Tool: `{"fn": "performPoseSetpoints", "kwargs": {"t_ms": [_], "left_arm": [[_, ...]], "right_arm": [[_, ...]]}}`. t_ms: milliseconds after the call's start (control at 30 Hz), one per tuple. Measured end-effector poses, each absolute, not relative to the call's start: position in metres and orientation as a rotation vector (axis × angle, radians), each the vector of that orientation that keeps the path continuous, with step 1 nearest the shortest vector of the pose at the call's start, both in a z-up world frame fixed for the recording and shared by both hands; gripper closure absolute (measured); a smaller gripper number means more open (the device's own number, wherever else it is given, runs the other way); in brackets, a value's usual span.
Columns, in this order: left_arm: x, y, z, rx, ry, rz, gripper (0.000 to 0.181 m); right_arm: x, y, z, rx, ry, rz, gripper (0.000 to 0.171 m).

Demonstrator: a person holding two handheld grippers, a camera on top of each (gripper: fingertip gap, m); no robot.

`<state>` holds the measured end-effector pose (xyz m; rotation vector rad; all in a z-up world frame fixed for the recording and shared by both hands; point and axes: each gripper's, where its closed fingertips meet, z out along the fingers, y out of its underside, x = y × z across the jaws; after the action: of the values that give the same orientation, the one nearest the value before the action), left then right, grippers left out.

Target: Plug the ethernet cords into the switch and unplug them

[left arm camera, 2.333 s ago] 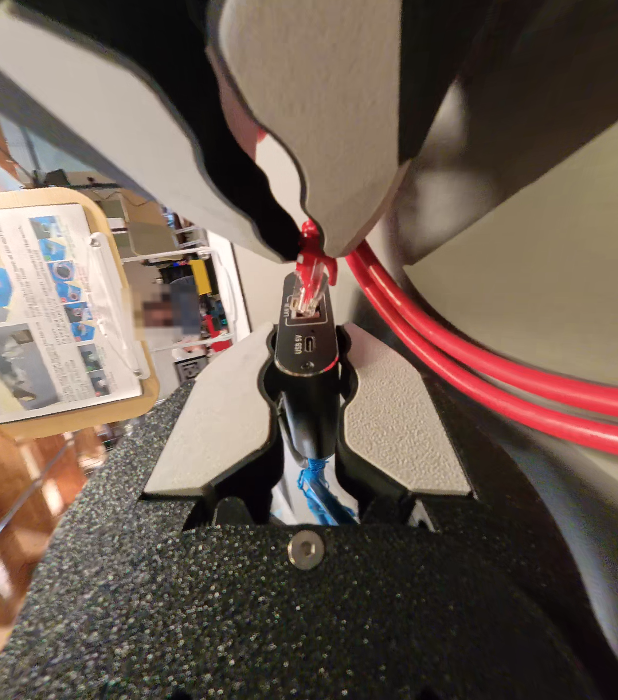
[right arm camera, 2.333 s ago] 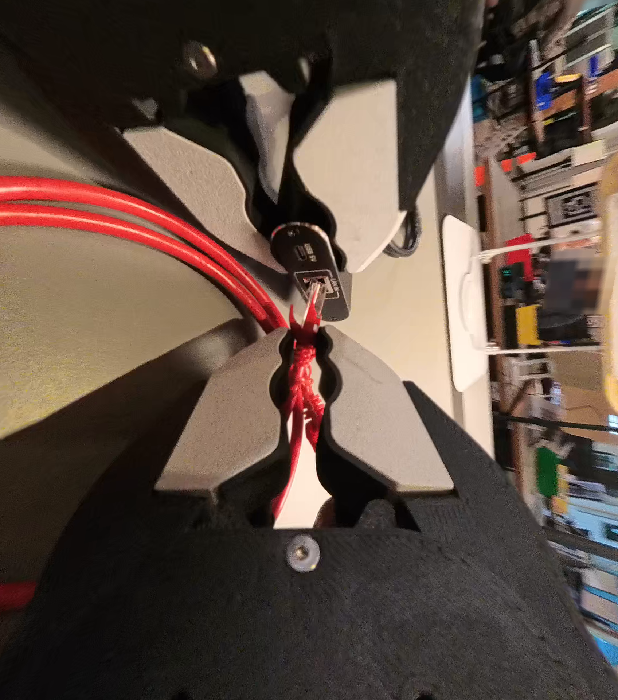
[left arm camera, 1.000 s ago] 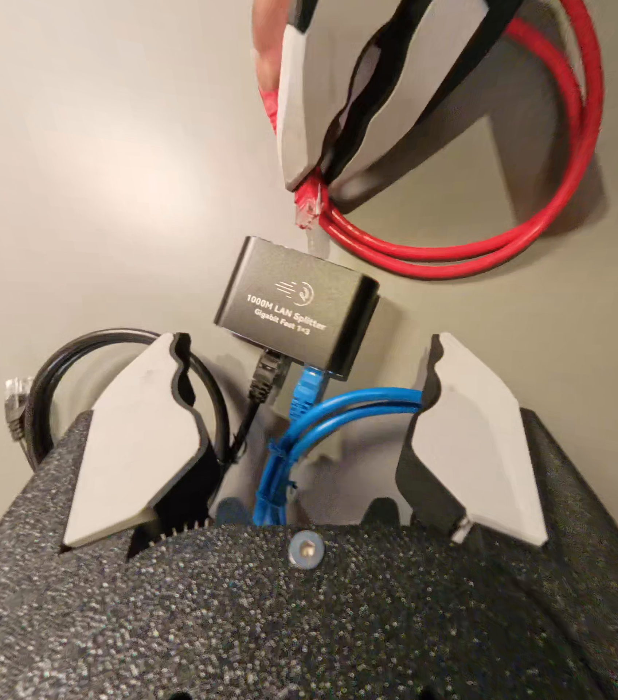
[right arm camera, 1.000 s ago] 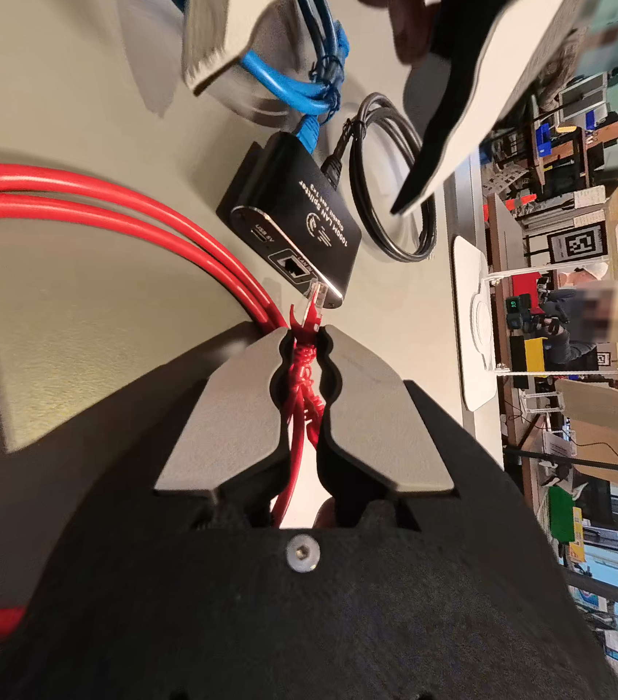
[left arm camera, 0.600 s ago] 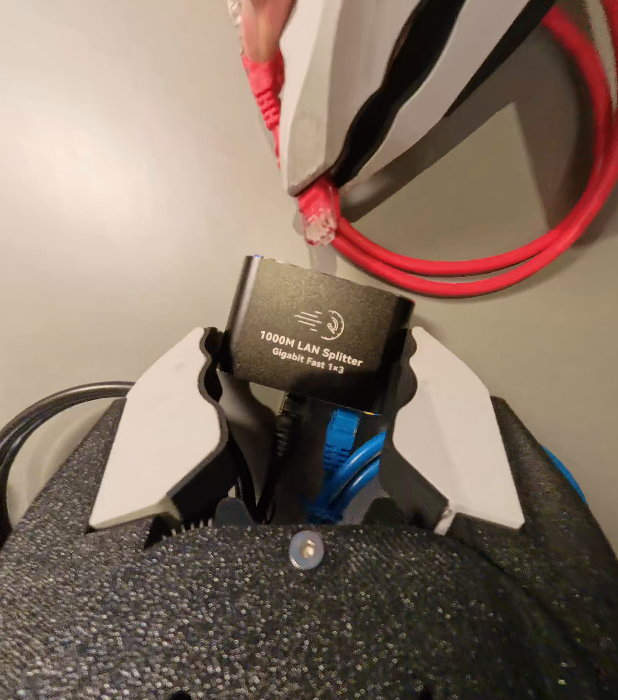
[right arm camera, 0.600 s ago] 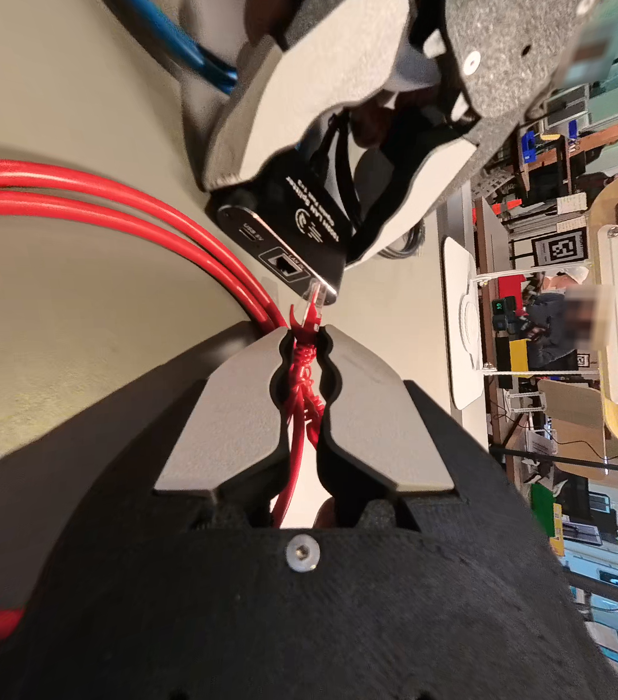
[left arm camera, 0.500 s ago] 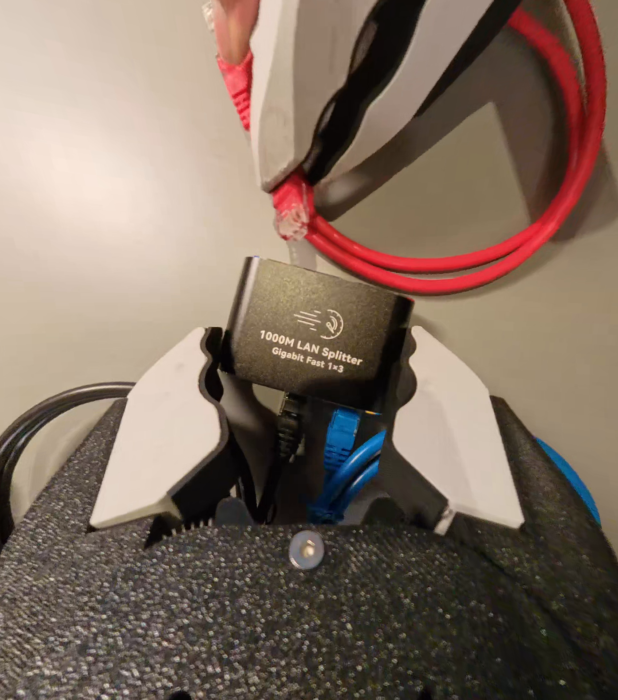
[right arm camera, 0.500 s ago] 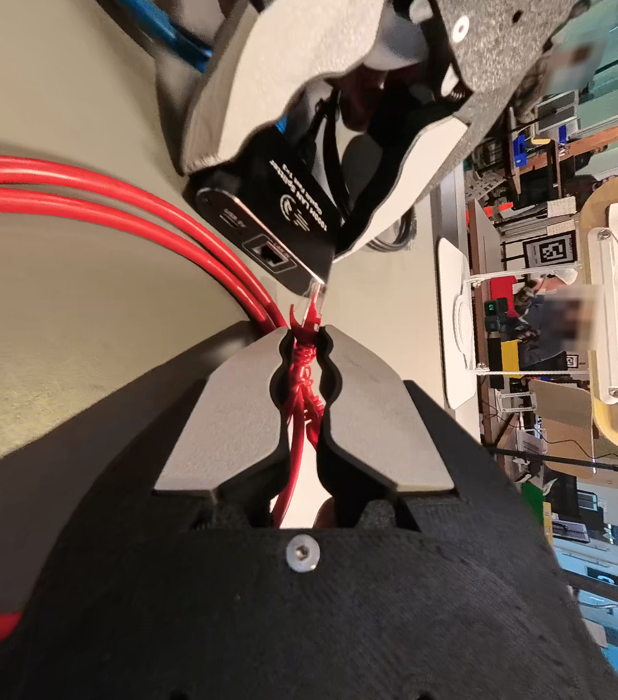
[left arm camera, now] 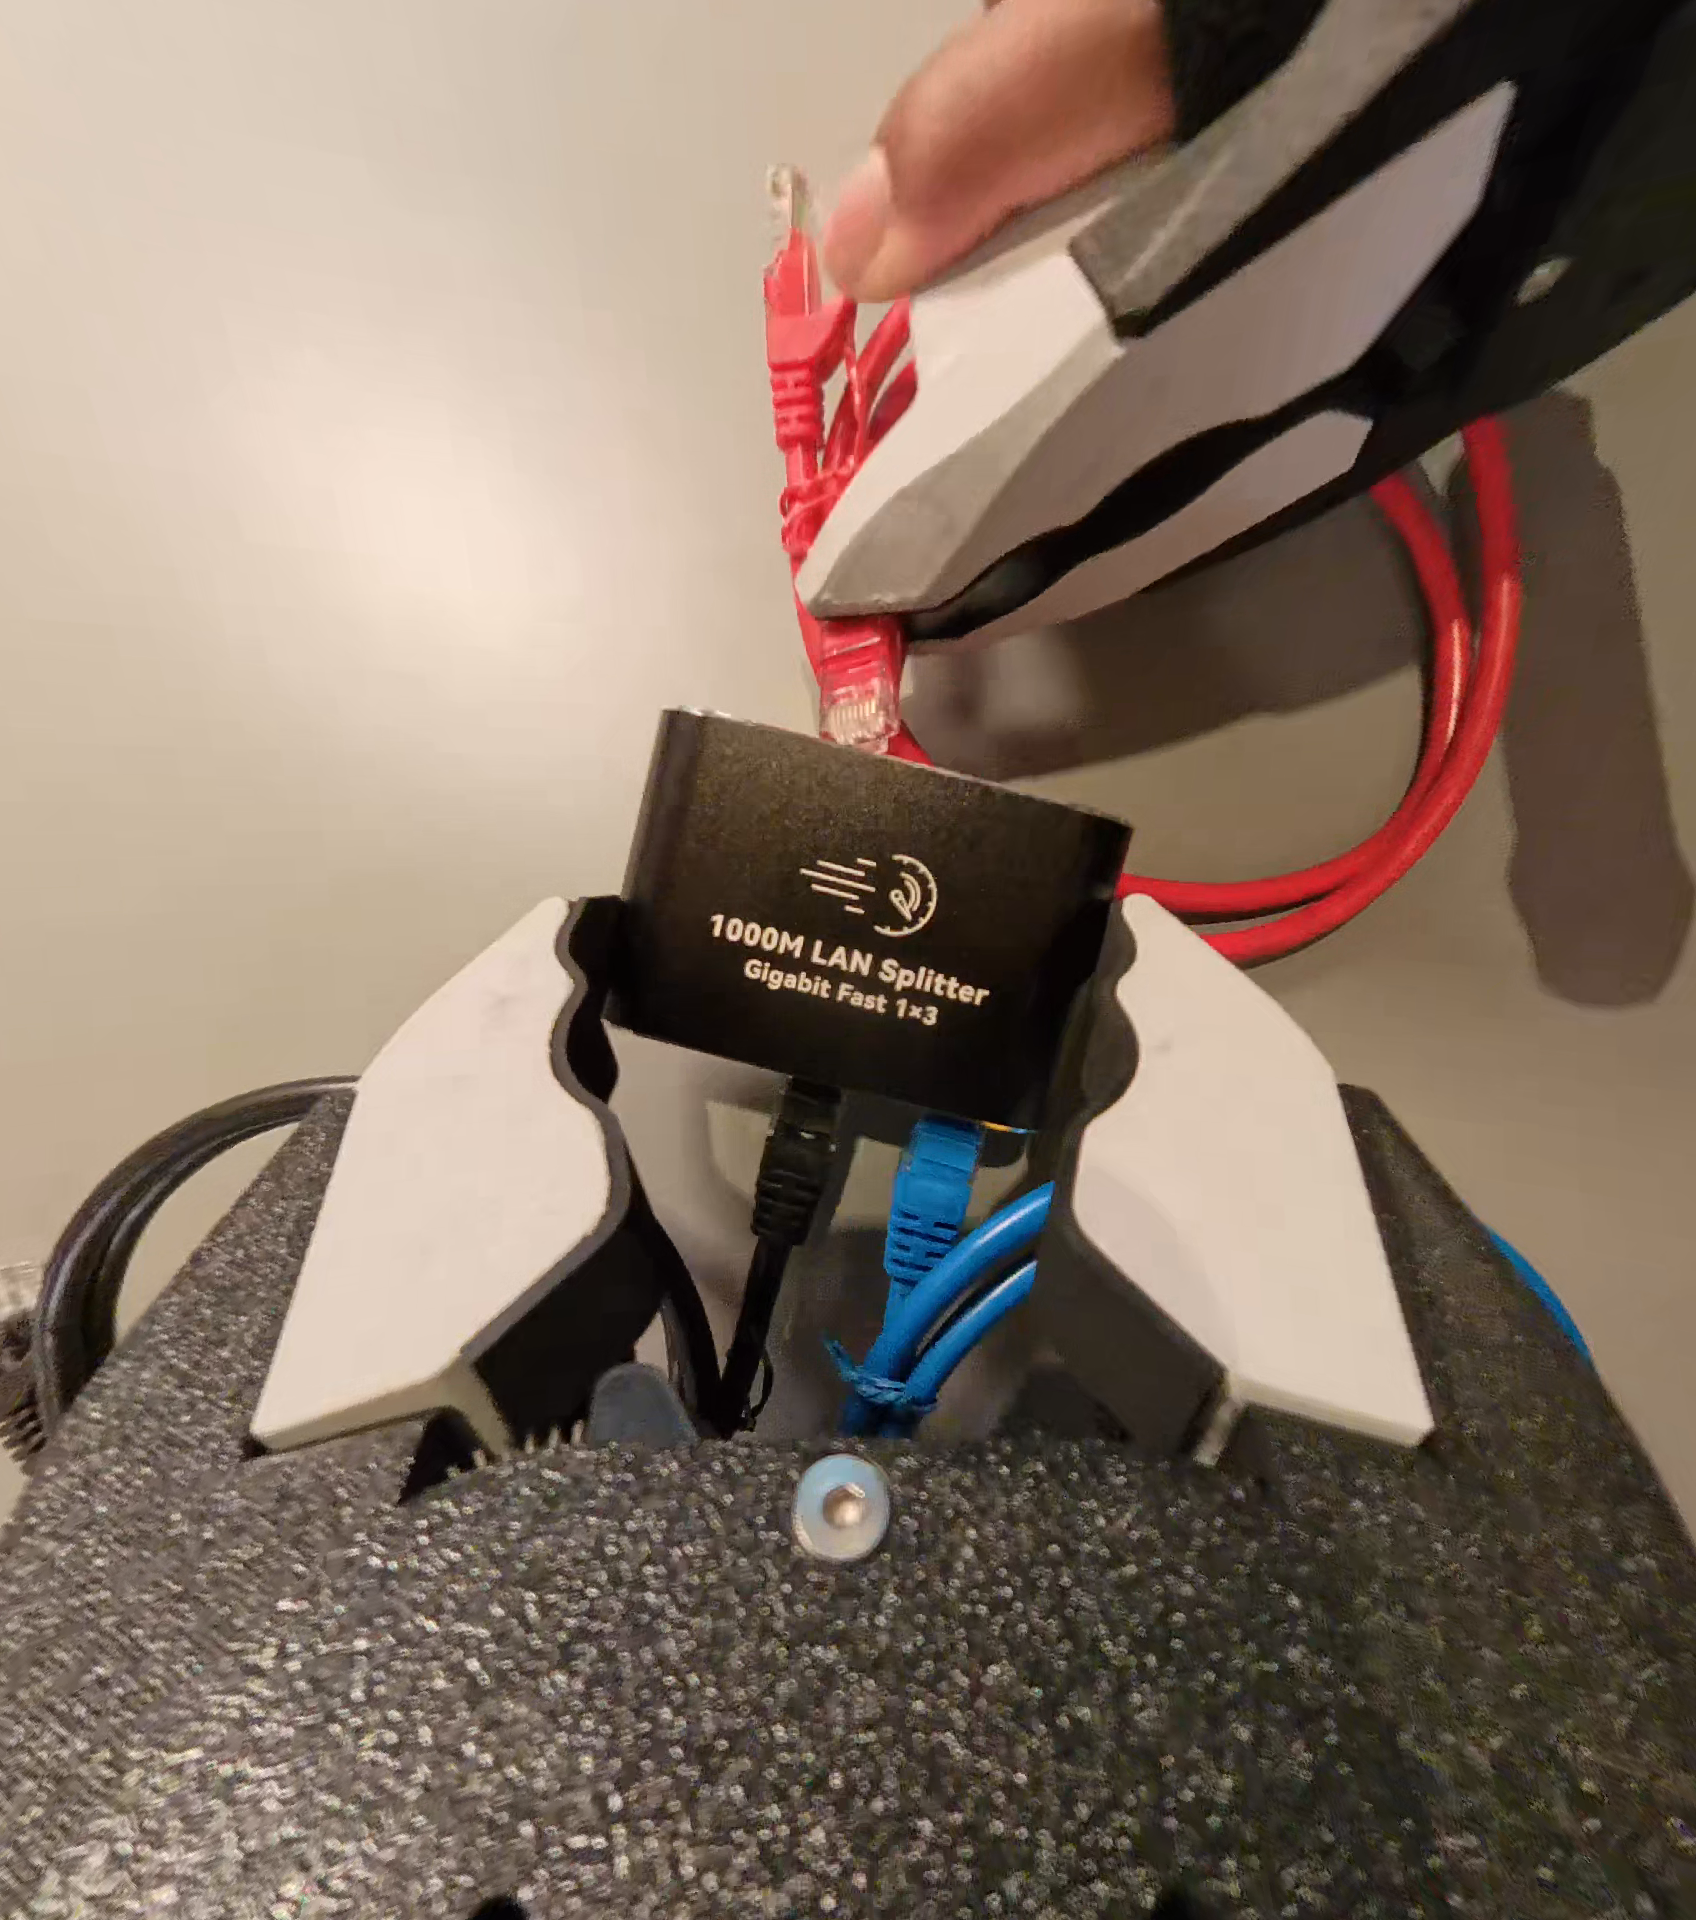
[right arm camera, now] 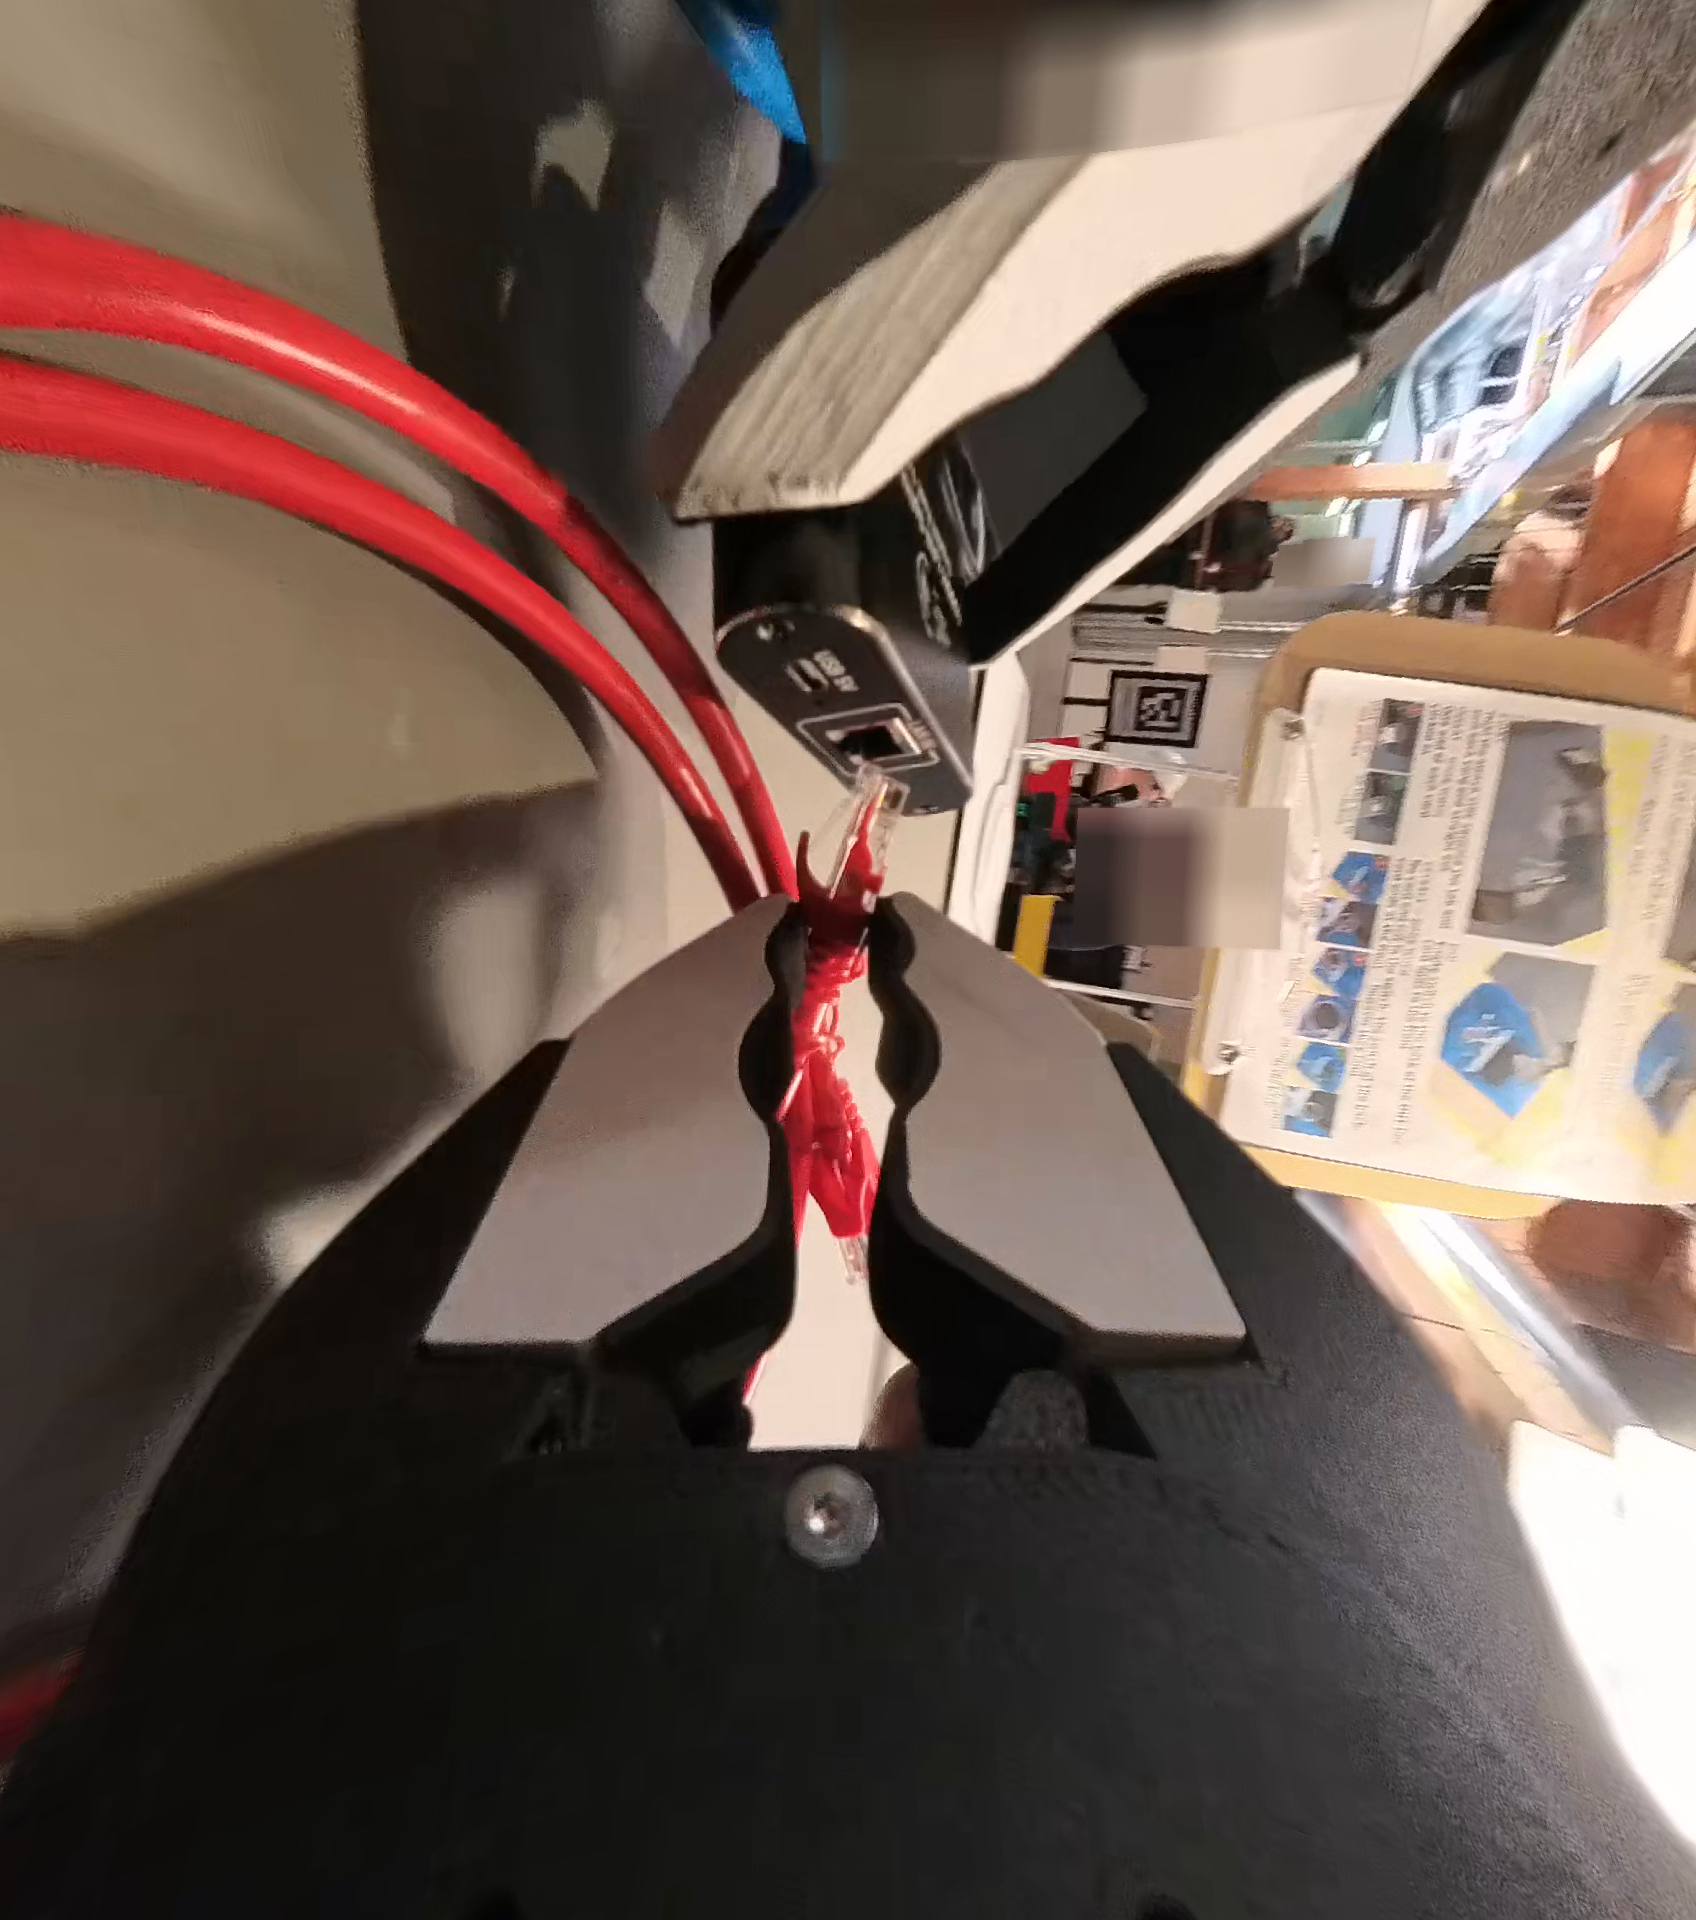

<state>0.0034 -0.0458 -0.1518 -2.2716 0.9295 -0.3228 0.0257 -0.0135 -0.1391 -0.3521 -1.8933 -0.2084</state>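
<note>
Left wrist view: left gripper clamps 1 switch — right gripper pinches 1 red cord.

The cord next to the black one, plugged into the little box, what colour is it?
Blue. The blue cord shows best in the left wrist view, plugged into the switch.

Switch sits between the left gripper's fingers, two cords plugged in behind, third cord's plug just in front.
</note>
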Motion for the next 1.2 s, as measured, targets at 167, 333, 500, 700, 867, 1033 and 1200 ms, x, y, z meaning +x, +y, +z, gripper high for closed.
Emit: {"fn": "performPoseSetpoints", "kwargs": {"t_ms": [167,333,500,700,867,1033,1200], "left_arm": [[0.001,-0.046,-0.159,-2.392,0.813,-0.317,0.091],[-0.001,-0.048,-0.16,-2.444,0.735,-0.336,0.091],[0.002,-0.048,-0.155,-2.443,0.686,-0.382,0.092],[0.002,-0.05,-0.159,-2.491,0.655,-0.352,0.092],[0.002,-0.052,-0.159,-2.518,0.649,-0.324,0.092],[0.002,-0.054,-0.162,-2.551,0.678,-0.257,0.093],[0.004,-0.053,-0.164,-2.557,0.681,-0.259,0.094]], "right_arm": [[0.024,-0.017,-0.136,-0.244,-1.853,-0.341,0.16],[0.021,-0.018,-0.139,-0.203,-1.843,-0.406,0.16],[0.02,-0.017,-0.141,-0.192,-1.858,-0.466,0.16],[0.02,-0.019,-0.144,-0.16,-1.858,-0.533,0.16],[0.019,-0.02,-0.143,-0.122,-1.86,-0.577,0.16],[0.02,-0.023,-0.147,-0.052,-1.889,-0.628,0.159],[0.021,-0.022,-0.151,-0.051,-1.918,-0.637,0.159]]}}
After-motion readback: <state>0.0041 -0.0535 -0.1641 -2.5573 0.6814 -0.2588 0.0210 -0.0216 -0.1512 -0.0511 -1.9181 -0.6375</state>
